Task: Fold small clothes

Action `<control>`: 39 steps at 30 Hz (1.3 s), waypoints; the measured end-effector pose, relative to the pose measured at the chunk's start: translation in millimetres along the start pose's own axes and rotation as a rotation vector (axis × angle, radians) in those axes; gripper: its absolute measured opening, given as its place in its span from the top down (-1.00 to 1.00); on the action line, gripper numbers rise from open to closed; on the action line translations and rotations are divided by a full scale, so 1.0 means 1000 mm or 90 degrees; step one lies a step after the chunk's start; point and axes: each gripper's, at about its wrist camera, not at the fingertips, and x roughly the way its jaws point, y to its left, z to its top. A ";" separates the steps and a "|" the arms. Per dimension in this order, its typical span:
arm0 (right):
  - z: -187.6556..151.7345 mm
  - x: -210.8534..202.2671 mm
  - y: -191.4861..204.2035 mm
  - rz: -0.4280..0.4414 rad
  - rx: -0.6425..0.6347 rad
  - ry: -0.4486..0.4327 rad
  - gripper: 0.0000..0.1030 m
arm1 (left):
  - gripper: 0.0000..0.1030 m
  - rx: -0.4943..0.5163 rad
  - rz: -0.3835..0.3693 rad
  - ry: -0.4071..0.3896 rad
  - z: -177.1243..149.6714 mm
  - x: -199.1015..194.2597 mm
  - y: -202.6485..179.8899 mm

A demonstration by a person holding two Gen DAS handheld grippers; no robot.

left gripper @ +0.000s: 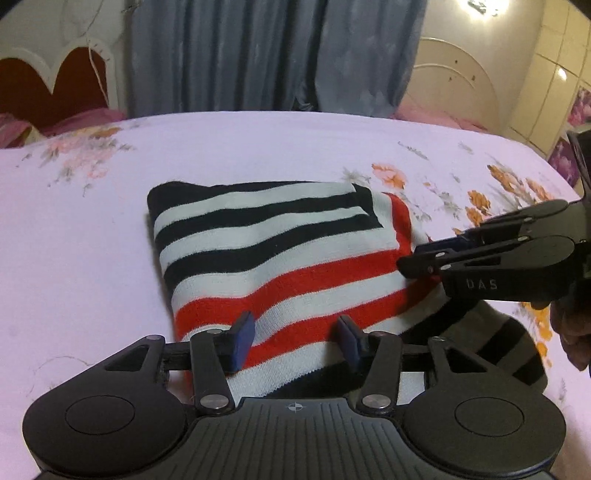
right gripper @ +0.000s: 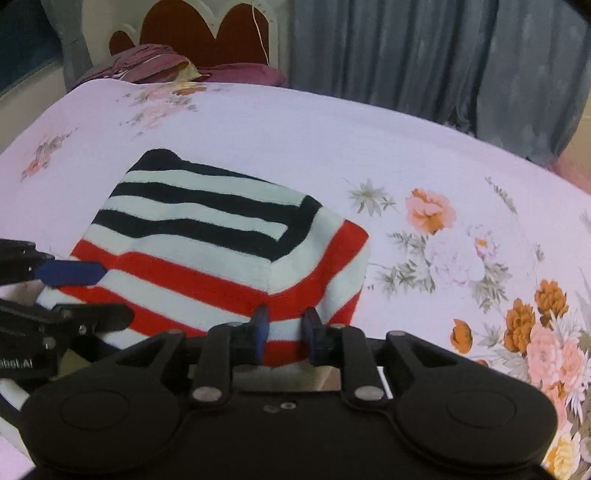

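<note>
A knit garment with black, white and red stripes lies folded into a thick rectangle on the floral bedsheet. My left gripper is open over its near edge, with the cloth lying flat between the blue pads. From the right, my right gripper reaches the garment's right edge. In the right wrist view its jaws stand narrow, with a ridge of the garment pinched between them. The left gripper shows at the far left there, fingers apart at the cloth's edge.
A darker striped piece of cloth trails off below the right gripper, near a hand. Grey curtains and a red and white headboard stand behind the bed. Purple pillows lie at its head.
</note>
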 end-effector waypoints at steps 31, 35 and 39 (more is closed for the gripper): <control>-0.066 -0.071 0.035 -0.025 -0.035 -0.025 0.46 | 0.03 0.048 0.047 -0.048 -0.050 -0.066 -0.043; -0.076 -0.092 0.034 -0.016 -0.029 -0.044 0.48 | 0.03 0.017 0.062 -0.057 -0.064 -0.093 -0.037; -0.088 -0.102 0.036 0.000 -0.031 -0.042 0.50 | 0.03 -0.006 0.079 -0.027 -0.084 -0.096 -0.030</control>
